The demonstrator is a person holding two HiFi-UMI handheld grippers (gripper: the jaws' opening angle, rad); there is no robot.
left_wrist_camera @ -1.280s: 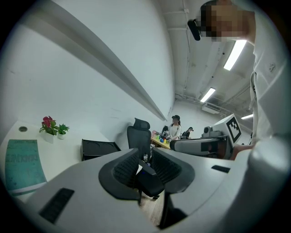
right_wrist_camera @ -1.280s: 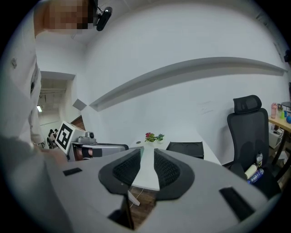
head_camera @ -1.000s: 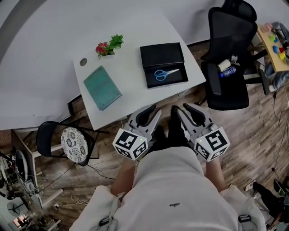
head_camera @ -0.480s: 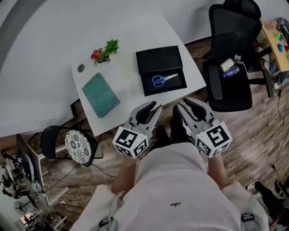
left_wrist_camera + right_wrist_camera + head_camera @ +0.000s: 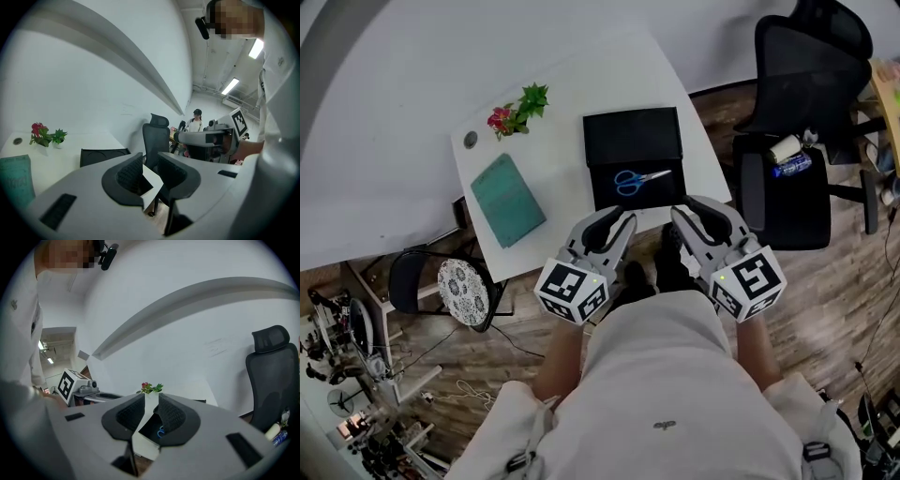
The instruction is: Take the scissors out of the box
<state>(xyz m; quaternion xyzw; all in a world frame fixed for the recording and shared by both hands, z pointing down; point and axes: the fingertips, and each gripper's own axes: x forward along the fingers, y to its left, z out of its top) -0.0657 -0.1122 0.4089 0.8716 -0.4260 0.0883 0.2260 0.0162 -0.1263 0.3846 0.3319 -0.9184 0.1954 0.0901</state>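
Left tool [image 5: 619, 222]: jaws part open, nothing in them. Right tool [image 5: 692, 210]: likewise part open and empty. The right gripper view looks through its gap straight at the box. Both tools hang just short of the box's near edge. The left one is in front of the left part of that edge, the right one at the near-right corner.

Box [image 5: 633, 139] lies open on the desk [image 5: 572, 94], lid folded flat on the far side. Scissors [image 5: 639, 179] lie flat in the box's near half, blue handles toward its left, blades toward its right. Nothing touches them.

My read: this is the reach phase, no grasp yet. Next move:
- take one tool over the box's near wall
- tip it down
- straddle the scissors at the handles or pivot
- close and lift clear

Right tool looks better lined up. The scissors sit flat on the liner, so the jaws need to come in low. The thin blades would probably slip.
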